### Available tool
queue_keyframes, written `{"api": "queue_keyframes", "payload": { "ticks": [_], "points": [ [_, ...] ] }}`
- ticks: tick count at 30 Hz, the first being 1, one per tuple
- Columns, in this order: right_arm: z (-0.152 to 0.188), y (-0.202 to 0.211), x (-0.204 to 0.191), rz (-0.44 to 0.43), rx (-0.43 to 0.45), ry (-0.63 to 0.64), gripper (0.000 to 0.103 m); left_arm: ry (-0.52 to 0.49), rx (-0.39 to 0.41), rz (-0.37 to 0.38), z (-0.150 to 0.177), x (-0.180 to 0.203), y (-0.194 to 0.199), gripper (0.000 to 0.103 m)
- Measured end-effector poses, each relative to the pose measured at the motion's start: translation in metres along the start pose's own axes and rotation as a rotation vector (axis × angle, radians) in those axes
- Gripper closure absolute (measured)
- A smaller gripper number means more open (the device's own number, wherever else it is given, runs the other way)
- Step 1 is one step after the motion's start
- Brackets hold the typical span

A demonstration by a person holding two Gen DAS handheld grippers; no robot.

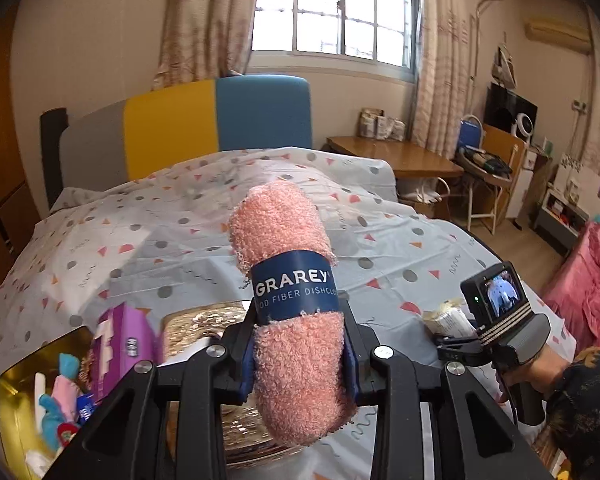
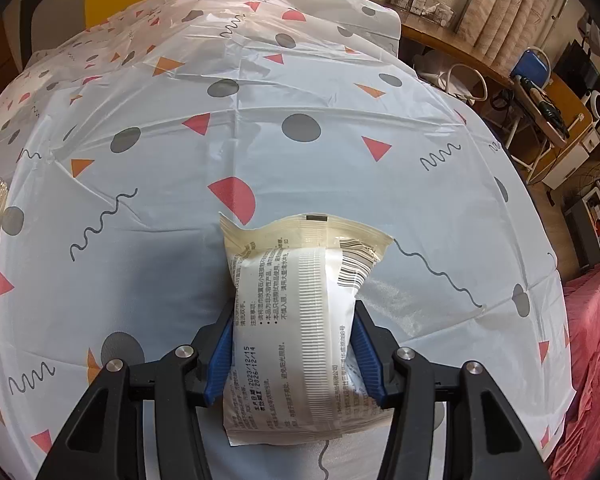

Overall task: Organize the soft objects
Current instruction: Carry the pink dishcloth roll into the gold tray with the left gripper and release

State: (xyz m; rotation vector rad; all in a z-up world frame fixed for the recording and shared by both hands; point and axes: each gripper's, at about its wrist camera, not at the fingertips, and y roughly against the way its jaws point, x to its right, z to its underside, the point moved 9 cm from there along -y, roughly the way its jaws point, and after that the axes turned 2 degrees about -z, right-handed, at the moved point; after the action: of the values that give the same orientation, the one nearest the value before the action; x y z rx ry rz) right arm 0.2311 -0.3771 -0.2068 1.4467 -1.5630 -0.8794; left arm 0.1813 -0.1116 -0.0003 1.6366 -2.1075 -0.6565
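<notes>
We keep the left tongs (image 1: 300, 354) clamped on the pink dishcloth roll (image 1: 290, 300); the right tongs (image 2: 294, 354) pinch the wipes packet (image 2: 300, 320); lower the roll squarely into the gold box (image 1: 10, 396).

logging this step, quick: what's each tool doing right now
Left tool: closed on the rolled pink dishcloth.
Right tool: closed on the white sealed packet.

The left claw (image 1: 300, 354) is raised and tilted gently downward, its blue pads pressed in from both sides – clamped. The right claw (image 2: 294, 354) points steeply down, pads likewise gripping – a hand (image 1: 540, 376) holds its handle
</notes>
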Motion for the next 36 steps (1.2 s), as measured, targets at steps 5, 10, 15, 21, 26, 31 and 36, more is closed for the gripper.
{"api": "queue_keyframes", "payload": {
  "ticks": [5, 10, 15, 21, 26, 31, 36],
  "points": [
    [-0.001, -0.001, 0.001, 0.008, 0.01, 0.014, 0.049, 0.04, 0.022, -0.046, 0.003, -0.038, 0.021, 0.068],
    [0.001, 0.001, -0.003, 0.025, 0.02, 0.032, 0.049, 0.082, 0.03, -0.104, 0.012, -0.079, 0.036, 0.068],
    [0.001, 0.001, -0.003, 0.029, 0.022, 0.036, 0.049, 0.134, 0.019, -0.147, 0.027, -0.115, 0.044, 0.068],
    [0.0, 0.001, -0.003, 0.03, 0.023, 0.04, 0.049, 0.224, -0.029, -0.202, 0.067, -0.173, 0.054, 0.068],
    [0.0, 0.001, -0.004, 0.034, 0.025, 0.049, 0.049, 0.343, -0.061, -0.308, 0.109, -0.246, 0.081, 0.068],
    [0.0, 0.001, -0.004, 0.04, 0.026, 0.055, 0.049, 0.491, -0.111, -0.422, 0.164, -0.314, 0.11, 0.068],
    [0.0, 0.001, -0.004, 0.048, 0.029, 0.062, 0.049, 0.596, -0.192, -0.414, 0.212, -0.327, 0.105, 0.068]
  ]
}}
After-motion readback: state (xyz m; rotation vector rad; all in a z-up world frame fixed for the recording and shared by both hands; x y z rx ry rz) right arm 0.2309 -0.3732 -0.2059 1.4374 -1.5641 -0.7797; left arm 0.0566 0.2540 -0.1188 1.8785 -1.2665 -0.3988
